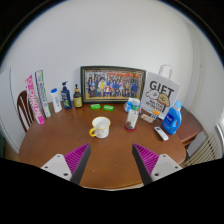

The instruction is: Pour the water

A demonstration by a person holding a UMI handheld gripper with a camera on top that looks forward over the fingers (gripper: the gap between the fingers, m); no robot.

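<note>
round wooden table [70, 150] bears everything | framed photo [112, 83] upright at the far edge | white cup [100, 127] mid-table, beyond the fingers | small bottle [131, 117] just right of cup | gripper [112, 160] fingers apart, holding nothing

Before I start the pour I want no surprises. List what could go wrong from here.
1. The tool is open and holds nothing, so a bottle still has to be picked up. The bottles stand close together by the wall; reaching in may knock a neighbour.
2. The mug stands free on the table, just ahead of the fingers; a bump could push it.
3. The framed photo and blue pack stand near; spilled water may reach them.
</note>
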